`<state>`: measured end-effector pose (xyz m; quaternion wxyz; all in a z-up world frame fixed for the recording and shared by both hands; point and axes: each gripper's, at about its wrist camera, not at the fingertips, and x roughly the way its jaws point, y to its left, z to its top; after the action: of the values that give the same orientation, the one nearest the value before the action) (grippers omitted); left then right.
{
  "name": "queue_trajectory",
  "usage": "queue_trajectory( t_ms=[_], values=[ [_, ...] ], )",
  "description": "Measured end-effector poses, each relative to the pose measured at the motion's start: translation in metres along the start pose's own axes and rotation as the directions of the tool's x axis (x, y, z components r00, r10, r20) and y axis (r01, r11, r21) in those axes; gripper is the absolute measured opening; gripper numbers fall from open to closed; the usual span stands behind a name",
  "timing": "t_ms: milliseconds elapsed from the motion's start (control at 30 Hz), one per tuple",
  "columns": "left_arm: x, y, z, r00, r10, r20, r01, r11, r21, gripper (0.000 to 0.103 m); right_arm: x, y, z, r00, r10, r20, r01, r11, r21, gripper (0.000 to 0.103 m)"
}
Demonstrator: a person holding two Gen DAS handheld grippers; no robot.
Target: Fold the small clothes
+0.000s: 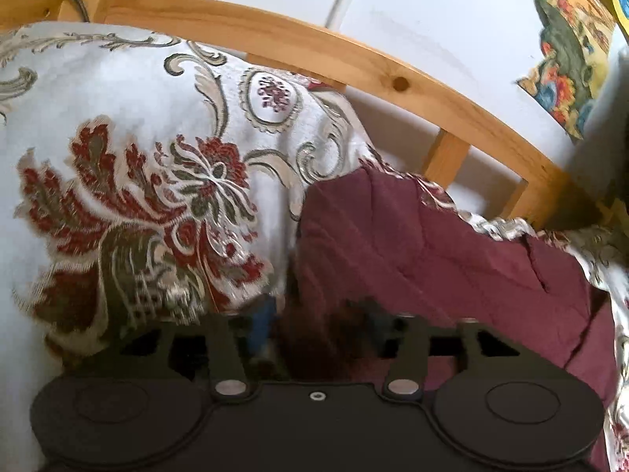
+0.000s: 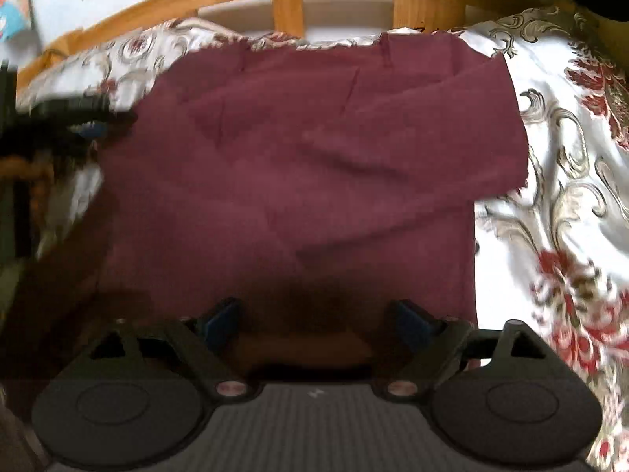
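My left gripper (image 1: 318,322) sits at the left edge of the maroon garment (image 2: 306,165), fingers blurred, so I cannot tell its grip. The garment lies spread on the floral bedspread (image 2: 558,165). My right gripper (image 2: 314,320) hovers wide open over its near hem.

Maroon garment (image 2: 298,165) on white, red-flowered bedspread (image 1: 118,118).

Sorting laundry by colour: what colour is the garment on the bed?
Maroon garment, plain; the right wrist view shows it best.
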<state>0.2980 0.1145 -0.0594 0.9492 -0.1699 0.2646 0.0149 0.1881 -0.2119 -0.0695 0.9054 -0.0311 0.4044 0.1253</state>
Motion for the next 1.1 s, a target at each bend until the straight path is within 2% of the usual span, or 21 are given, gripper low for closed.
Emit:
queue_trajectory(
  t_ms=[33,133,267,433,567,667,733,833,933,1033,1100],
  values=[
    [-0.006,-0.005,-0.003,1.000,0.018,0.004,-0.018,1.000,0.023,0.076,-0.003,0.002,-0.004,1.000,-0.016,0.004,0.016,1.000,-0.009,0.100],
    [-0.022,-0.020,-0.013,0.999,0.048,0.017,-0.049,0.995,0.085,0.087,-0.008,0.008,-0.018,0.999,-0.048,0.005,0.048,0.998,-0.041,0.102],
    [-0.042,-0.038,-0.029,0.999,0.003,-0.042,0.003,0.989,0.147,0.088,-0.016,0.009,-0.032,0.998,-0.054,0.012,0.055,0.998,-0.019,0.102],
    [-0.064,-0.051,-0.057,0.987,0.009,-0.160,0.030,0.970,0.241,0.089,-0.033,0.000,-0.046,0.998,-0.058,0.022,0.057,0.998,0.017,0.102],
    [-0.078,-0.049,-0.071,0.967,0.008,-0.256,0.054,0.970,0.237,0.089,-0.049,-0.008,-0.060,0.998,-0.061,-0.017,0.061,0.998,0.003,0.103],
    [-0.088,-0.044,-0.067,0.959,-0.001,-0.285,0.062,0.977,0.204,0.094,-0.069,-0.010,-0.072,0.997,-0.083,-0.002,0.083,0.995,-0.050,0.103],
    [-0.098,-0.042,-0.062,0.955,-0.018,-0.297,0.071,0.983,0.170,0.097,-0.086,-0.009,-0.077,0.998,-0.066,0.021,0.068,0.995,-0.076,0.103],
    [-0.117,-0.044,-0.057,0.950,-0.056,-0.306,0.105,0.984,0.145,0.102,-0.111,-0.005,-0.083,0.998,-0.037,0.049,0.043,0.991,-0.126,0.103],
    [-0.137,-0.051,-0.057,0.941,-0.105,-0.322,0.161,0.975,0.155,0.102,-0.123,0.003,-0.089,0.999,-0.035,0.037,0.041,0.982,-0.182,0.103],
    [-0.152,-0.065,-0.063,0.927,-0.165,-0.336,0.232,0.958,0.170,0.102,-0.118,0.014,-0.094,0.994,-0.111,-0.011,0.105,0.964,-0.243,0.103],
    [-0.160,-0.077,-0.071,0.910,-0.208,-0.359,0.293,0.934,0.203,0.102,-0.104,0.020,-0.099,0.976,-0.209,-0.063,0.181,0.938,-0.296,0.103]
  ],
)
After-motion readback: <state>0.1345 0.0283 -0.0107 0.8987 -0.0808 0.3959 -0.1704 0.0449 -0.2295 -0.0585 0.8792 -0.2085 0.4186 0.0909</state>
